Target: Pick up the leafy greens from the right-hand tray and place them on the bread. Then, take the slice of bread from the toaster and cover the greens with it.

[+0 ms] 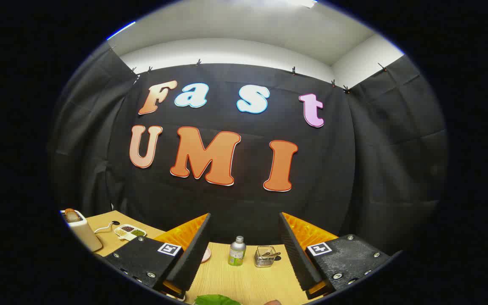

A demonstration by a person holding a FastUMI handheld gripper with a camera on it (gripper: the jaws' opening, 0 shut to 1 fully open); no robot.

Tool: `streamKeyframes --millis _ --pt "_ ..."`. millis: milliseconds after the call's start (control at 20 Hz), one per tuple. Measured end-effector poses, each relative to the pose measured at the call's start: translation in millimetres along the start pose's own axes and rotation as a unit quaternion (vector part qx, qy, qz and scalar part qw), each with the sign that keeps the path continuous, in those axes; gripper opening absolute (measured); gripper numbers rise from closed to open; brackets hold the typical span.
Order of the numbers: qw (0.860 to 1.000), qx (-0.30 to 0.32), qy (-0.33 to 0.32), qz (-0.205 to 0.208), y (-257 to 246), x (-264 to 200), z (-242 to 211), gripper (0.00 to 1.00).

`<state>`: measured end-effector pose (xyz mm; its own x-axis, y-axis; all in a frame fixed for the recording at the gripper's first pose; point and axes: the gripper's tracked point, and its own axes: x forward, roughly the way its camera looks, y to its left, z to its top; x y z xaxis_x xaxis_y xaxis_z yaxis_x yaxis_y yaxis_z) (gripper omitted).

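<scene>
My claw (244,258) hangs open and empty above the leafy greens (216,300); descending blind, I could miss them.

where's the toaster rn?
In the gripper view, the toaster, bread slice in its slot, stands on the table's far left, outside the open gripper, beside the compartment dish.
</scene>
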<state>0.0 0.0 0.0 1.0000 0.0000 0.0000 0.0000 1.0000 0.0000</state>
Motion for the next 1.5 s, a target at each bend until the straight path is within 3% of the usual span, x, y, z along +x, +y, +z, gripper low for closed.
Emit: streamKeyframes --millis 600,950,1200,1500 --pt "0.998 -0.007 0.051 0.033 19 2 -33 0.92" --pt "0.989 -0.015 0.134 0.053 27 -8 -97 0.92" --pt "0.967 -0.022 0.24 0.087 41 -25 -159 0.93" --pt "0.921 -0.001 0.372 0.117 57 -54 -228 0.99"
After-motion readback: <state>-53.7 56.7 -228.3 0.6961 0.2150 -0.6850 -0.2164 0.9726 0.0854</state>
